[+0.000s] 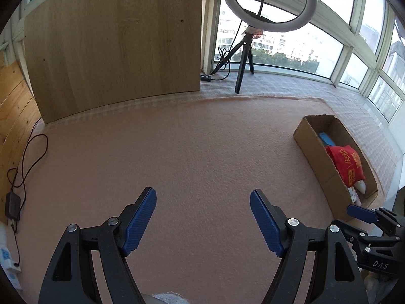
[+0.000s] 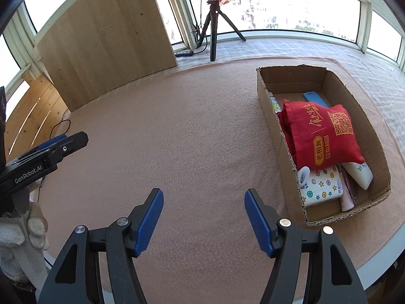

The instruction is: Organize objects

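A cardboard box stands on the pink mat at the right. In it lie a red cloth bag, a blue flat item, a white star-patterned packet and a white tube. My right gripper hovers open over bare mat, left of the box's near corner, nothing between its fingers. My left gripper is open too, empty, above the mat's middle. In the left wrist view the box sits far right, with the right gripper just before it.
A wooden panel stands at the back left. A ring light on a tripod is behind the mat by the windows. Black cables and an adapter lie along the left edge. A gloved hand holds the left gripper.
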`<action>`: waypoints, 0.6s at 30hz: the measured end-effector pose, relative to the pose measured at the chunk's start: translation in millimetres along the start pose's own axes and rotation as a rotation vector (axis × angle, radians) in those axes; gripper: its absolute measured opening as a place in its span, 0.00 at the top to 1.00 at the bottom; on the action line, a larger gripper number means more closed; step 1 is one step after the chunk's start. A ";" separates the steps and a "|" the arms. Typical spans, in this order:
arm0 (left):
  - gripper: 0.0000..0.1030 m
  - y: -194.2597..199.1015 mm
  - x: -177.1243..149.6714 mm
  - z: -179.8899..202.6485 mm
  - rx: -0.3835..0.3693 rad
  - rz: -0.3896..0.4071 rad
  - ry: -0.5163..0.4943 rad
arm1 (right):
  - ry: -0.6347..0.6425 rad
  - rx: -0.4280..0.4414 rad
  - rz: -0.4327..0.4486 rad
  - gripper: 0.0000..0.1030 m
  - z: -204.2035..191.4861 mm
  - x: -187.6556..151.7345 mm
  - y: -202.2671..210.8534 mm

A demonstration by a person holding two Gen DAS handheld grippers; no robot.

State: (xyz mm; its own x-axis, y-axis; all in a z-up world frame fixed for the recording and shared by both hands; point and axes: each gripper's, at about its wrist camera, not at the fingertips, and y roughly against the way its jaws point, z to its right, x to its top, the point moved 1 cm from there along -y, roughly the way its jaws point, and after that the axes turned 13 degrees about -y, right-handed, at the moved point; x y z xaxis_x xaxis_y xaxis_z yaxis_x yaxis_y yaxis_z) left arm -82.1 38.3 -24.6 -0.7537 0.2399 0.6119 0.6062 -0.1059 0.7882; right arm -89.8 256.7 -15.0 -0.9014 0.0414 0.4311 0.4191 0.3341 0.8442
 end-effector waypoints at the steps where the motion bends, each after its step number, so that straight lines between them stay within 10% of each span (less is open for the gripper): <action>1: 0.20 3.9 -5.8 -5.1 0.013 -0.003 0.013 | 0.010 0.005 0.000 0.39 -5.4 0.3 -2.6; 18: 0.08 42.8 -68.8 -58.7 0.123 -0.039 0.153 | 0.152 0.031 0.020 0.38 -75.7 -16.0 -12.4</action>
State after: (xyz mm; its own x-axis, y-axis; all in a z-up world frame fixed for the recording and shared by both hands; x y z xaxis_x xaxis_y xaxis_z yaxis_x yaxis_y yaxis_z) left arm -19.1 -39.4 -29.1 -0.8012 0.0913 0.5914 0.5953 0.0214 0.8032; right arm -72.4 180.7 -8.3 -0.8650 -0.0937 0.4930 0.4312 0.3638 0.8257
